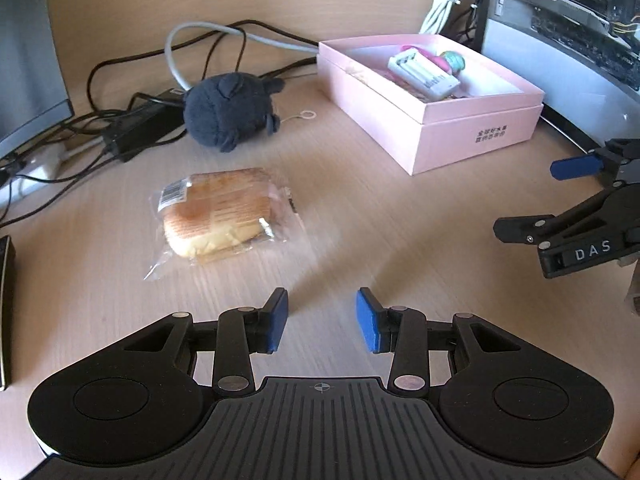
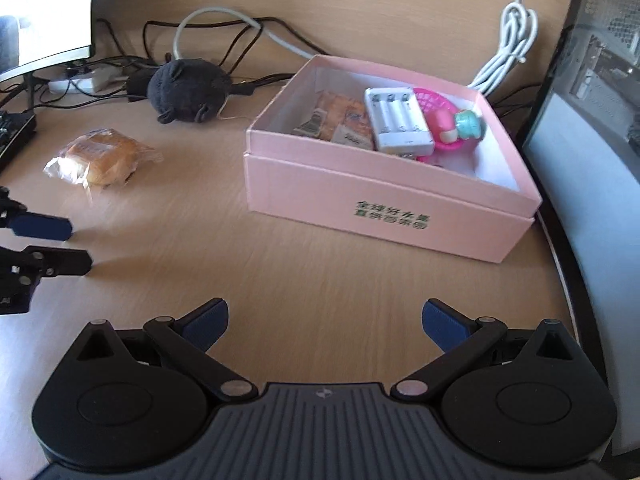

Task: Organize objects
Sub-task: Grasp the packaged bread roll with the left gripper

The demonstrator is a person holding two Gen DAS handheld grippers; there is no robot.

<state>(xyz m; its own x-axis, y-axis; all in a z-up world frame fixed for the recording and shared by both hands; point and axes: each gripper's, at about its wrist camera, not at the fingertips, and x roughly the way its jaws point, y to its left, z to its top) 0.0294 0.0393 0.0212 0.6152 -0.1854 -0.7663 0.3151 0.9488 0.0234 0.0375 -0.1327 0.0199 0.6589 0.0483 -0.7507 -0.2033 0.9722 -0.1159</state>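
Note:
A bread roll in clear wrap (image 1: 218, 212) (image 2: 102, 156) lies on the wooden desk, with a dark grey plush toy (image 1: 232, 110) (image 2: 186, 90) behind it. To the right stands an open pink box (image 1: 472, 136) (image 2: 360, 196). It holds a white battery charger (image 1: 424, 72) (image 2: 398, 118), a pink basket (image 2: 434, 110), a teal toy (image 2: 470, 124) and snack packets (image 2: 340, 120). My left gripper (image 1: 322, 320) (image 2: 76, 246) hovers just in front of the roll, open and empty. My right gripper (image 2: 326, 322) (image 1: 536, 200) stands wide open in front of the box, nothing between its fingers.
Black cables and a power adapter (image 1: 140, 128) tangle behind the plush toy. A monitor (image 2: 44, 12) stands at the back left, a computer case (image 1: 560, 20) at the right, a coiled white cable (image 2: 512, 40) behind the box. A keyboard edge (image 2: 12, 132) lies left.

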